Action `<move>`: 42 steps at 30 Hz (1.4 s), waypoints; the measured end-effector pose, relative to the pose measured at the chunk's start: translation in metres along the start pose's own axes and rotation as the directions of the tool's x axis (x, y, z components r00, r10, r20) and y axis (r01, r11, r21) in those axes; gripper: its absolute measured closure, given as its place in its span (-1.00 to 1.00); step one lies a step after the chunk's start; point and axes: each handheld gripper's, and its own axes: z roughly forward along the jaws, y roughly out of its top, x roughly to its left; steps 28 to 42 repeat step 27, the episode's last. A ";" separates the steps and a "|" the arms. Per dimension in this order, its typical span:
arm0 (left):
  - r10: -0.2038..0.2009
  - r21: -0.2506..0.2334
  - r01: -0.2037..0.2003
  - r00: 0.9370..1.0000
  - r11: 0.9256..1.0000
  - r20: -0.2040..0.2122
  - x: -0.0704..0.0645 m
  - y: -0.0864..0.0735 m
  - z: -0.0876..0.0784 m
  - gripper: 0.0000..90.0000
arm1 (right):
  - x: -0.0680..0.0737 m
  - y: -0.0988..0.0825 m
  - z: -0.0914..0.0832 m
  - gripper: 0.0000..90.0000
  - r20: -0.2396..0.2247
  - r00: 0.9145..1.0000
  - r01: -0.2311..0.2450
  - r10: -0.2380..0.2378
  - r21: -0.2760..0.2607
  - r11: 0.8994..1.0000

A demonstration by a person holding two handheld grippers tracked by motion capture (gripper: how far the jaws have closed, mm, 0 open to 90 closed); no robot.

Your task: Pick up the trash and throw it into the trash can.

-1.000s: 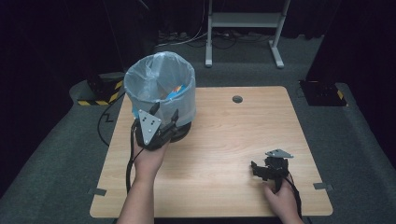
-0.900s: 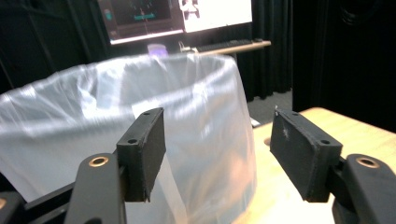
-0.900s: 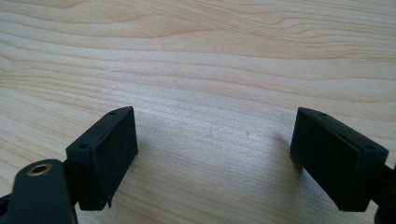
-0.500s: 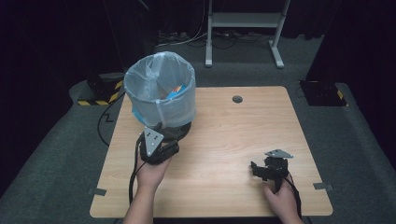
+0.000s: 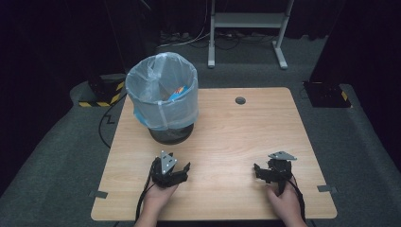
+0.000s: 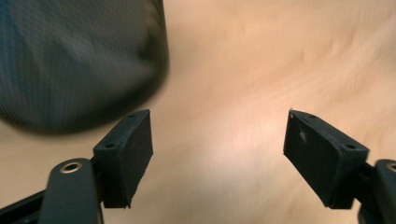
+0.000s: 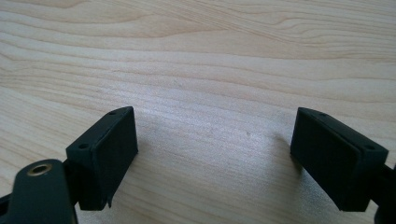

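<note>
Wooden table (image 5: 227, 137): left gripper (image 5: 176, 170), fingers just opened and empty, near lined bin (image 5: 165, 101); right gripper (image 5: 265, 172) fingers apart.

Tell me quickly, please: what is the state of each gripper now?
Left gripper: open, jaws have just been opening, nothing between them.
Right gripper: open, holding nothing, over the bare table.

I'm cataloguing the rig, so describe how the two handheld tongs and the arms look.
Both tongs are black. The left tongs and the right tongs each carry a grey three-cornered plate on top and trail a black cable. Their flat, blocky black pads have small screw holes, with a brass-coloured pivot rivet behind. The forearms are bare, no sleeves showing.
</note>
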 end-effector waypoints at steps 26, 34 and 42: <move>-0.104 0.162 0.113 0.993 0.980 -0.064 0.030 -0.037 -0.014 -0.53 | 0.002 -0.001 0.000 -0.70 0.019 1.000 -0.016 0.016 -0.002 1.000; -0.103 0.163 0.112 0.993 0.980 -0.064 0.030 -0.037 -0.014 -0.53 | 0.002 -0.001 0.000 -0.70 0.020 1.000 -0.017 0.017 -0.002 1.000; -0.103 0.163 0.112 0.993 0.980 -0.064 0.030 -0.037 -0.014 -0.53 | 0.002 -0.001 0.000 -0.70 0.020 1.000 -0.017 0.017 -0.002 1.000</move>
